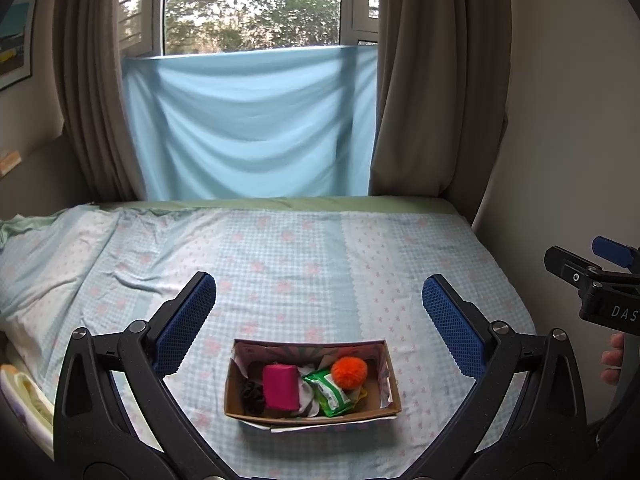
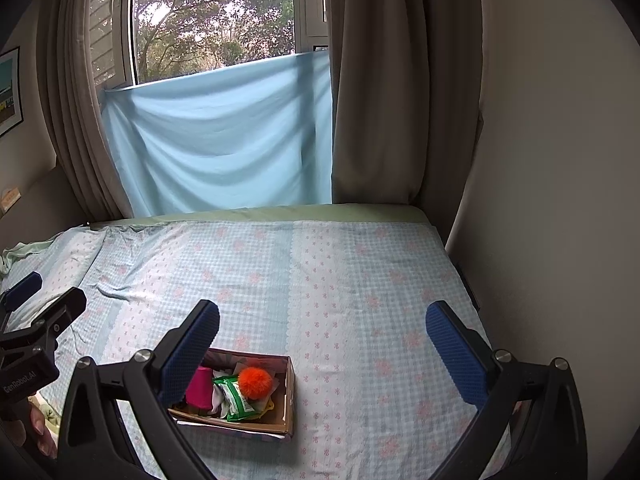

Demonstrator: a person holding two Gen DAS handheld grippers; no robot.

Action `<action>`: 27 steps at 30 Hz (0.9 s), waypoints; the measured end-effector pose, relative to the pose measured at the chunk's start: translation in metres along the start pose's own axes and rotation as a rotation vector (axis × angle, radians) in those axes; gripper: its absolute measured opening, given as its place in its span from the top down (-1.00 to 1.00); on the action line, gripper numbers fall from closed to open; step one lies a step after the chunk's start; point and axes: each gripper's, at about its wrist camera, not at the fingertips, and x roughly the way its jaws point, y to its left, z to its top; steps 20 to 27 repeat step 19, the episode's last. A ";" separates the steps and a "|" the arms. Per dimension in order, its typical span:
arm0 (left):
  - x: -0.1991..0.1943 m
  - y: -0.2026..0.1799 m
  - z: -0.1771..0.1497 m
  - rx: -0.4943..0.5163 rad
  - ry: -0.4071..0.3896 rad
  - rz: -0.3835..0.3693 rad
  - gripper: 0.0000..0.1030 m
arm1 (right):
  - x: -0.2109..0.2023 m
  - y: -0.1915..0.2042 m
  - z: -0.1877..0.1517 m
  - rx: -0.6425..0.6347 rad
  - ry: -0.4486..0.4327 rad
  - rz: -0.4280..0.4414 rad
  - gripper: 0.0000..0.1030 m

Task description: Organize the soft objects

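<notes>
On the checked bedspread [image 1: 304, 264] below the window, the cardboard box [image 1: 312, 410] already held the orange pompom [image 1: 349, 367], pink pad [image 1: 281, 386] and green packet [image 1: 330, 392], gathered for tidiness, while left gripper [image 1: 320, 312] and right gripper [image 2: 322, 336] hovered with jaws wide open, empty.

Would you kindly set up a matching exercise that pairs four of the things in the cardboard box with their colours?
Things:
1. fluffy pom-pom
2. rectangular block
3. crinkly packet
4. scrunchie-like item

Colours:
A. green and white
B. black
C. orange
D. magenta pink

All four lie inside the open cardboard box on the bed.

Pairs: 1-C, 2-D, 3-A, 4-B
</notes>
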 end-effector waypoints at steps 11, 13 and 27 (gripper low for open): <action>-0.015 0.001 -0.002 0.008 -0.101 0.074 -1.00 | -0.001 0.000 0.000 0.005 -0.008 -0.004 -1.00; -0.016 0.001 -0.002 0.006 -0.107 0.064 -1.00 | -0.001 0.000 0.000 0.006 -0.009 -0.004 -1.00; -0.015 0.003 -0.003 -0.005 -0.110 0.071 -1.00 | -0.001 0.000 0.001 0.007 -0.009 -0.002 -1.00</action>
